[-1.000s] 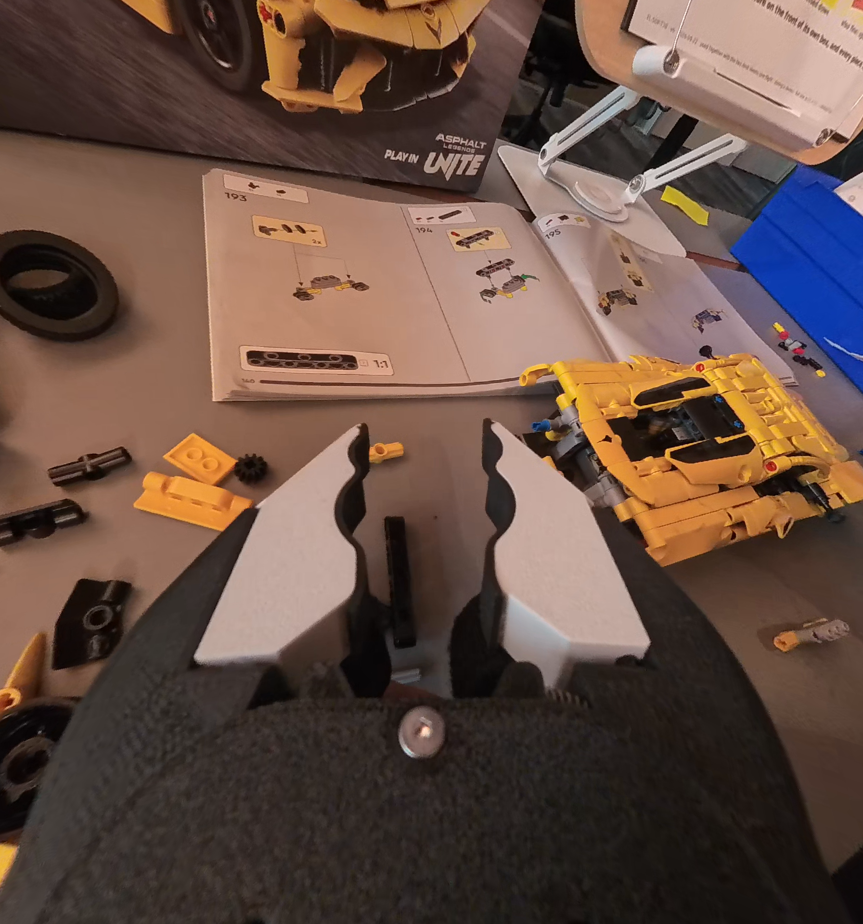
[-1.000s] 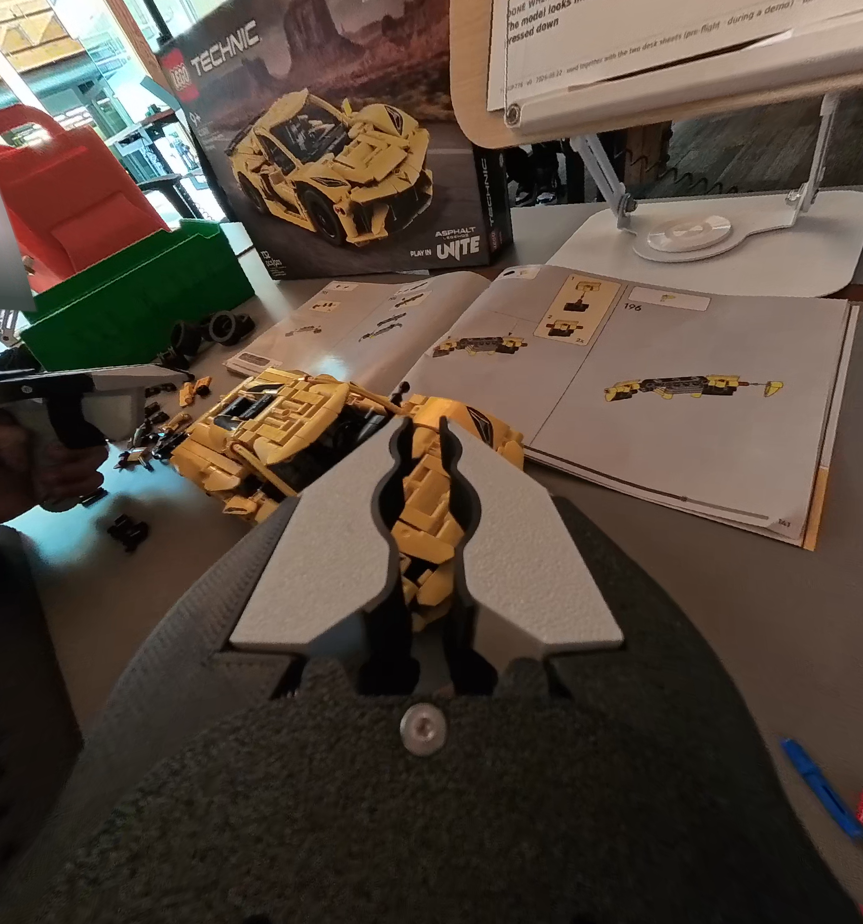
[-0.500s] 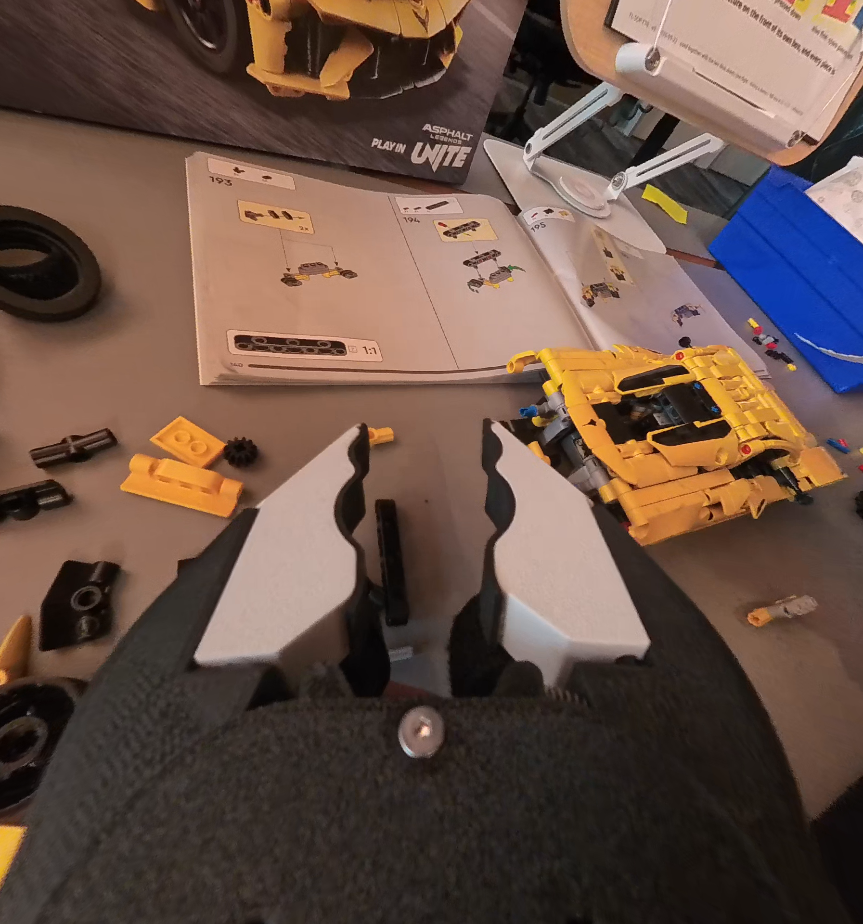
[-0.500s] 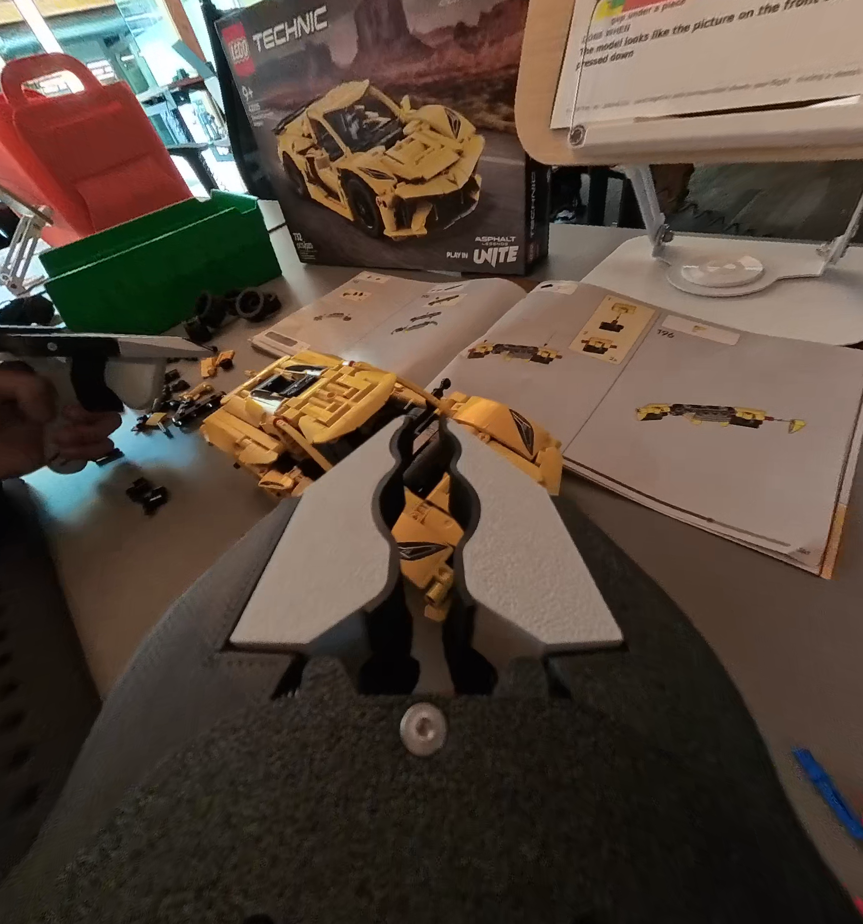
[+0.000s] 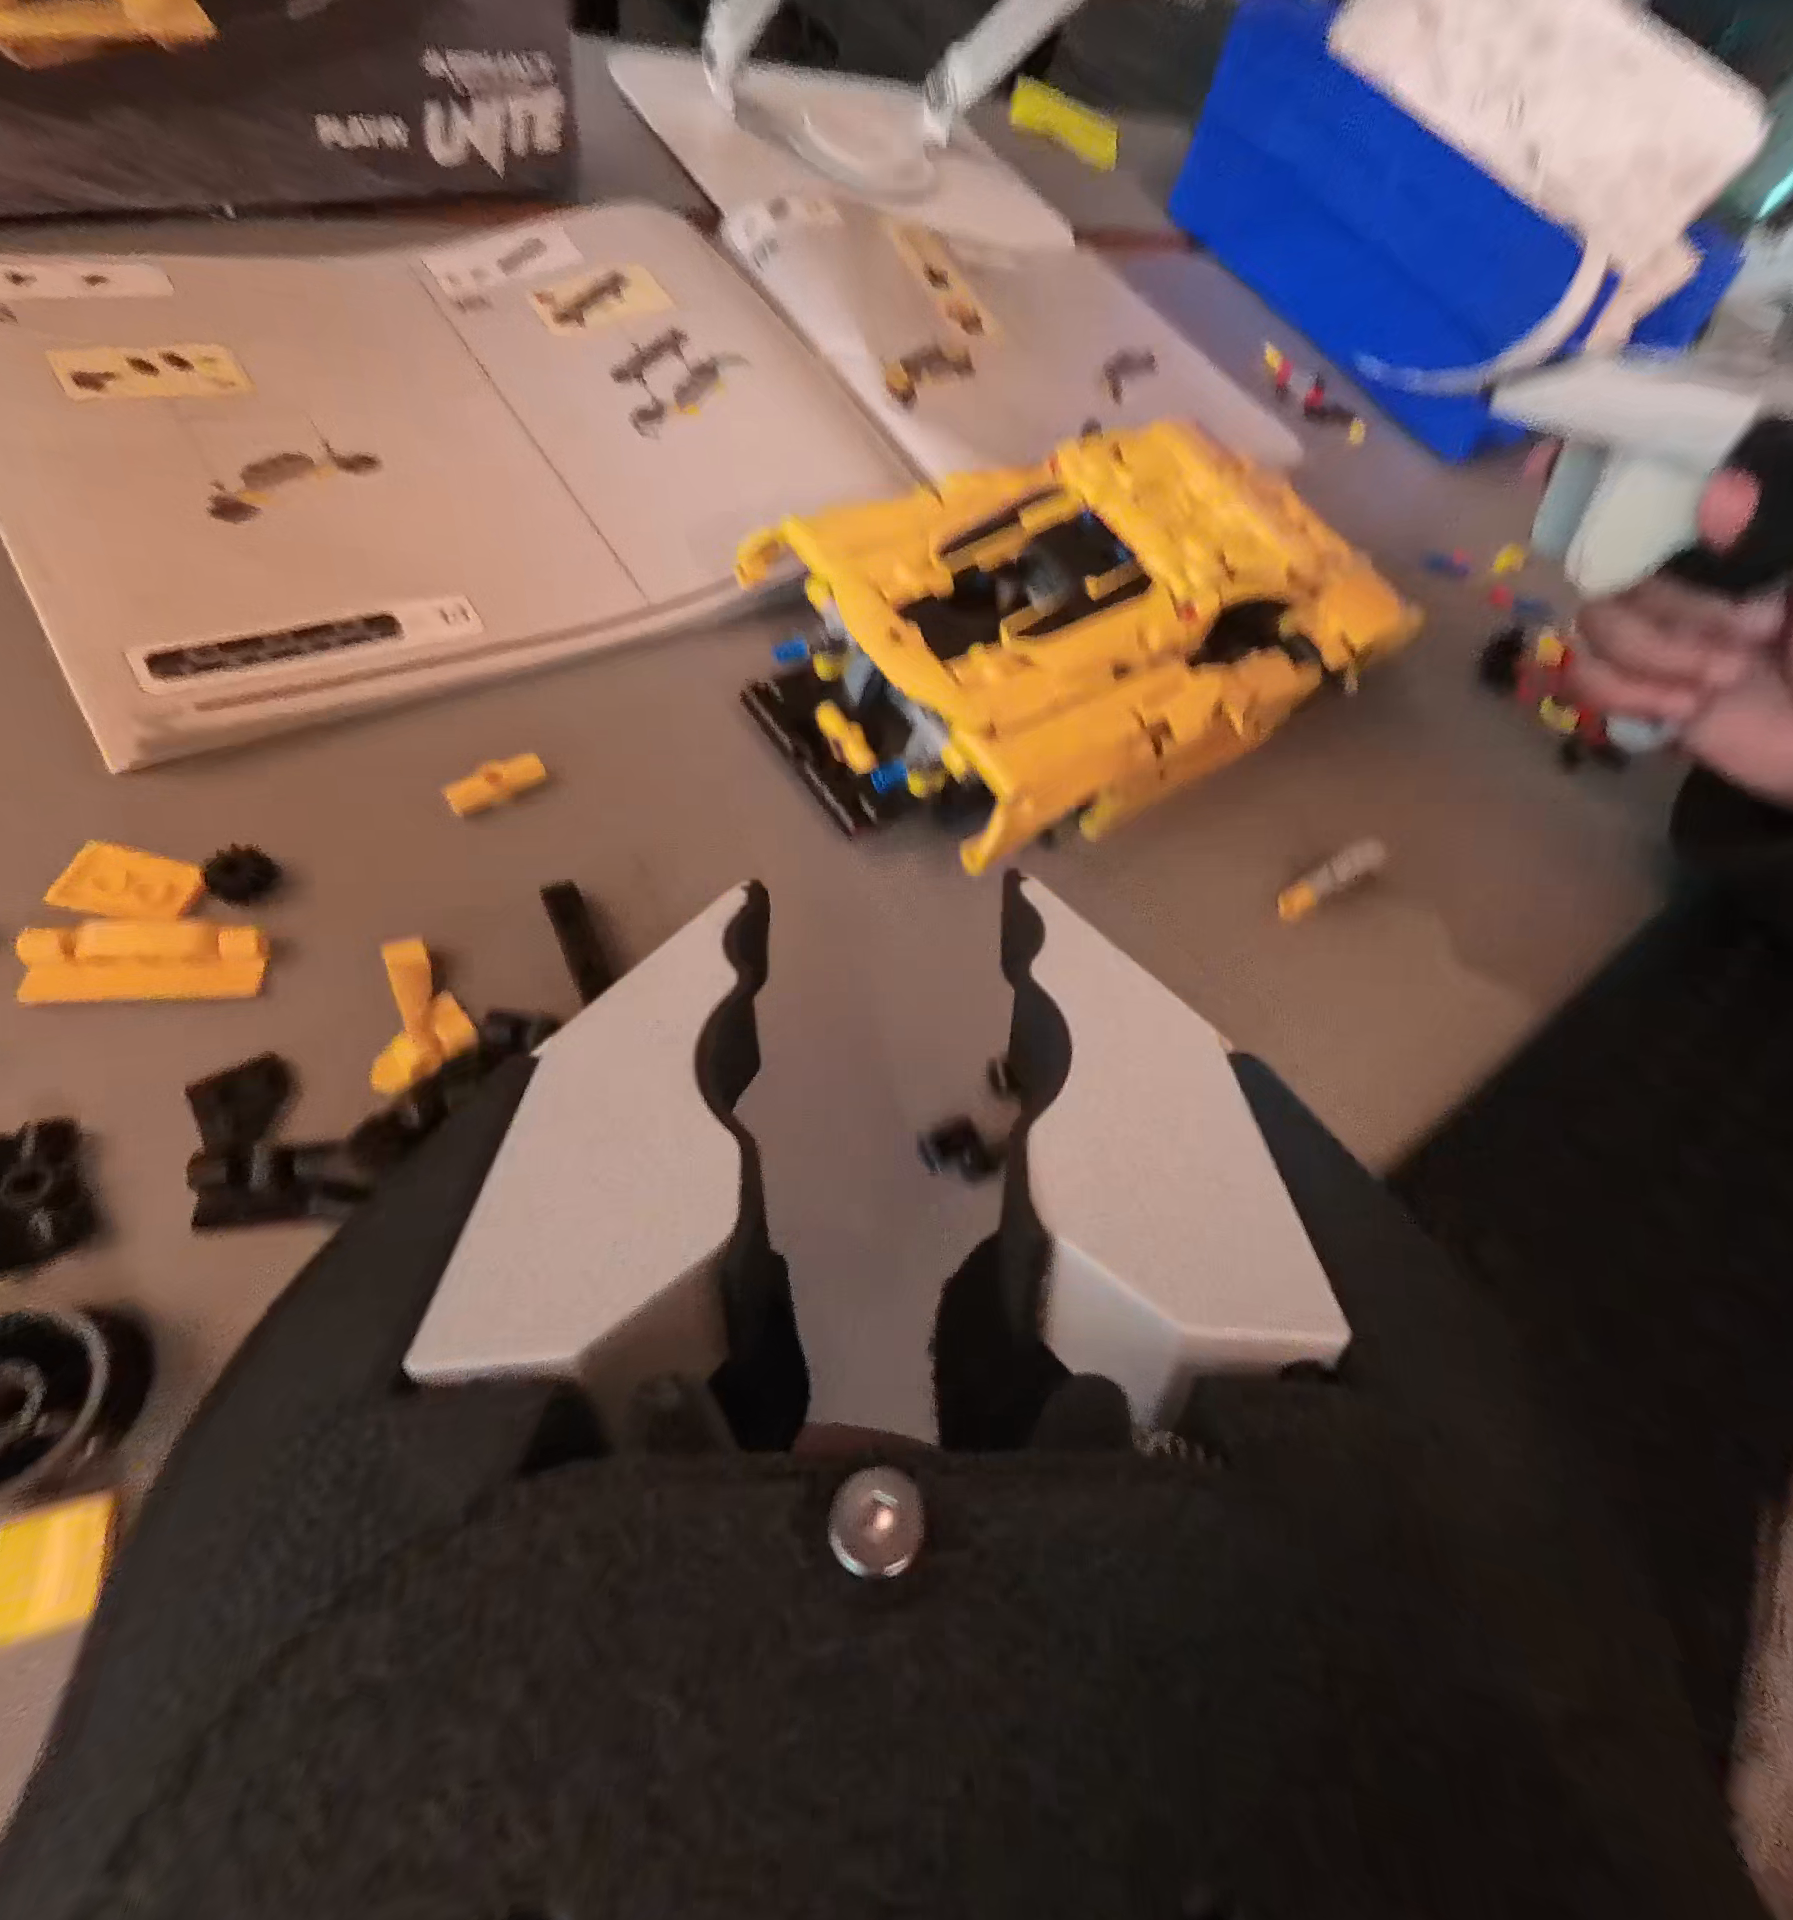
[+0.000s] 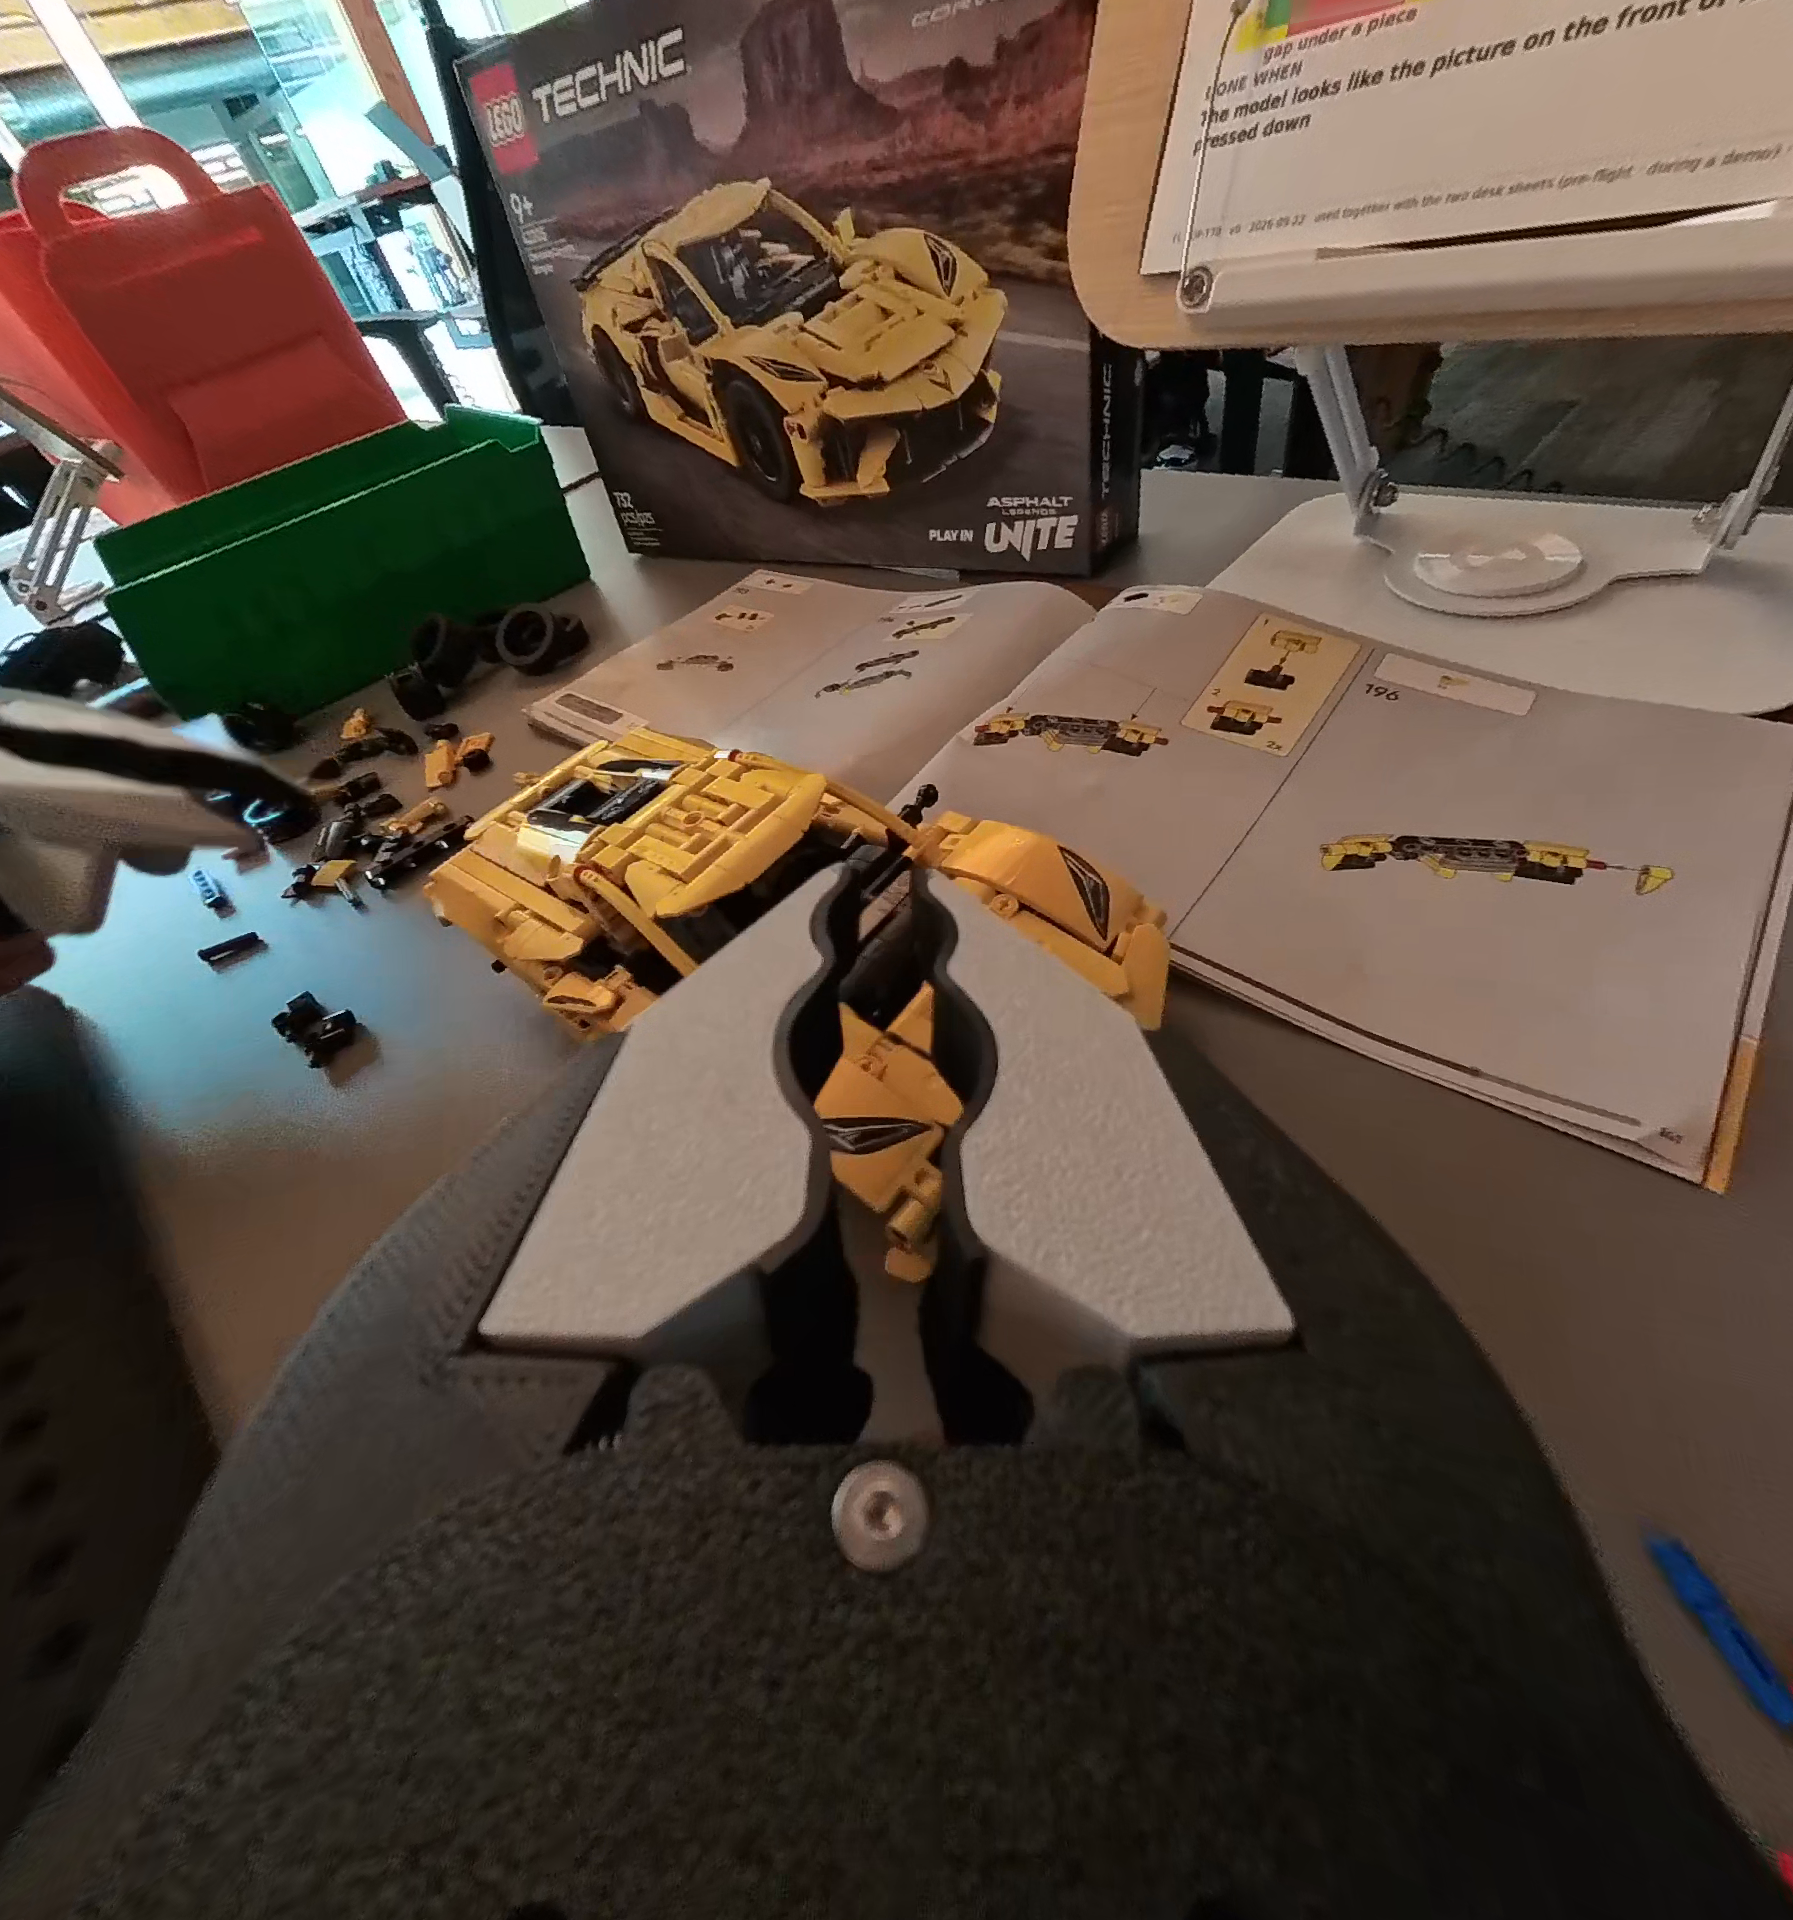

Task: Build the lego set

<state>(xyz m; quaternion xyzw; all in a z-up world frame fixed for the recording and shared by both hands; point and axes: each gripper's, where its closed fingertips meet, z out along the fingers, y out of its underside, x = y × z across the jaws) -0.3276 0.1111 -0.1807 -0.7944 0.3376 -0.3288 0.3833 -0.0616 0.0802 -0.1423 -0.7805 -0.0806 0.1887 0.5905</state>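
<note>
Two tongs show: the left tongs (image 5: 884, 894) hover apart and empty over the tabletop (image 5: 663, 831), loose pieces (image 5: 144, 951) on their left, the yellow car (image 5: 1079, 644) ahead-right; the right tongs (image 6: 876, 883) look nearly together, the car's nose visible between them, contact unclear.

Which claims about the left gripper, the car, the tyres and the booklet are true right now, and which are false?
1. The left gripper is open and holds nothing. True.
2. The black tyres are fitted on the yellow car. False: they lie loose on the table by the green bin.
3. The instruction booklet lies open beside the car. True.
4. In the right wrist view, the green bin stands right of the booklet. False: it stands left of it.
</note>
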